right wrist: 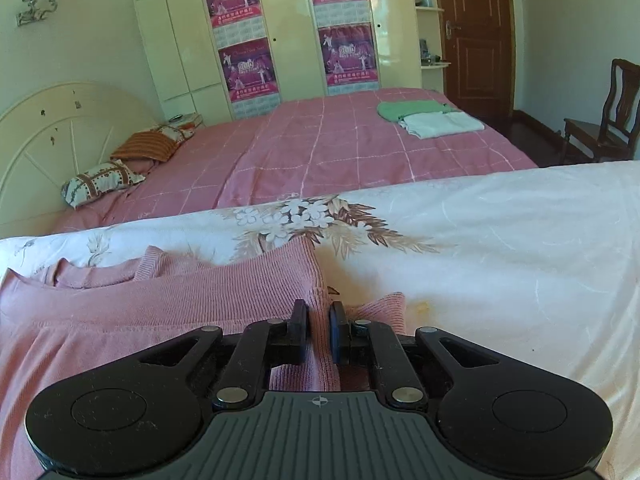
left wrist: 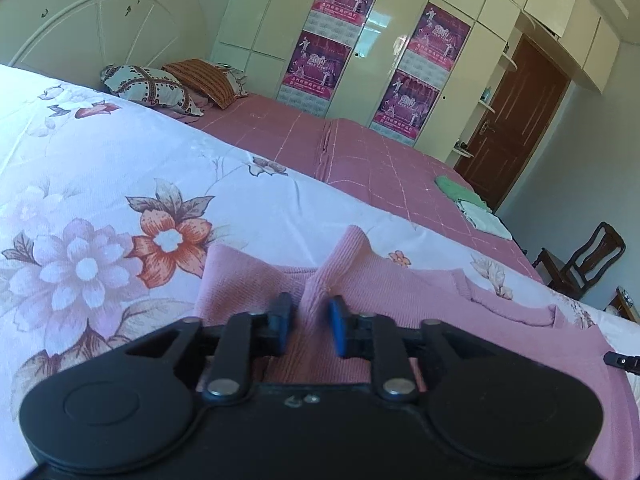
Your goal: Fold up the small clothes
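The pink sweater (right wrist: 120, 320) lies flat on the flowery quilt (right wrist: 500, 240), close to its near edge. The right gripper (right wrist: 319, 330) is nearly closed and pinches a fold of the knit. The left gripper (left wrist: 310, 322) stands a bit wider, with a raised ridge of cloth between its pads (left wrist: 337, 326). This looks like the grab before folding. Next, I think, both should lift together and carry the cloth over. 2 folded clothes (right wrist: 428, 118) sit by the bed's far corner.
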Demonstrator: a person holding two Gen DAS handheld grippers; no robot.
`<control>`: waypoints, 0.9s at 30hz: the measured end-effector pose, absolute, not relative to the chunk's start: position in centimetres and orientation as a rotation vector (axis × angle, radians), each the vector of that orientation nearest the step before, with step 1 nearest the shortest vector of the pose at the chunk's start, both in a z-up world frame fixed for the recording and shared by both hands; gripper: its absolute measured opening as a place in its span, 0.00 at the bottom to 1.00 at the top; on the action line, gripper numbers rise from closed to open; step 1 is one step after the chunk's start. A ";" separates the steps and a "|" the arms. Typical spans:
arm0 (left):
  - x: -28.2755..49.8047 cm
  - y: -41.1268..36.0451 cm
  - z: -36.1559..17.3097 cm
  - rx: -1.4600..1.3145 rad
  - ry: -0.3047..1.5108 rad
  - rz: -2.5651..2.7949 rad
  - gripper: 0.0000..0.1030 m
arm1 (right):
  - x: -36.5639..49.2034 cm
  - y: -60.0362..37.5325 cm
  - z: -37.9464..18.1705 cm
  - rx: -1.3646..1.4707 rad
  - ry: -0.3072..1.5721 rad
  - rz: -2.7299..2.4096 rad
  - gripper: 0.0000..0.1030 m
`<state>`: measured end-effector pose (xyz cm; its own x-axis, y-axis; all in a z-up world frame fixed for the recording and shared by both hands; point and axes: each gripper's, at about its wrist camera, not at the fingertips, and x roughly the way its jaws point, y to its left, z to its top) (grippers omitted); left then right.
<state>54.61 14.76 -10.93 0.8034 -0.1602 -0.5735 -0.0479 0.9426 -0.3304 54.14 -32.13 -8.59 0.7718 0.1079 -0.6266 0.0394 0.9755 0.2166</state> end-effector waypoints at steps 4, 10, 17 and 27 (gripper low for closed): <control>49.8 14.7 -8.3 -0.236 0.541 -0.086 0.56 | 50.4 -32.4 -6.4 0.181 0.591 0.033 0.60; 41.8 18.3 -8.7 -0.276 0.625 -0.173 0.55 | 40.9 -37.5 -5.7 0.366 0.610 0.139 0.50; 38.9 19.2 -10.5 -0.295 0.695 -0.137 0.53 | 34.9 -37.5 -6.9 0.457 0.677 0.197 0.44; 39.6 18.3 -10.7 -0.277 0.709 -0.202 0.07 | 35.3 -34.9 -7.4 0.355 0.734 0.272 0.03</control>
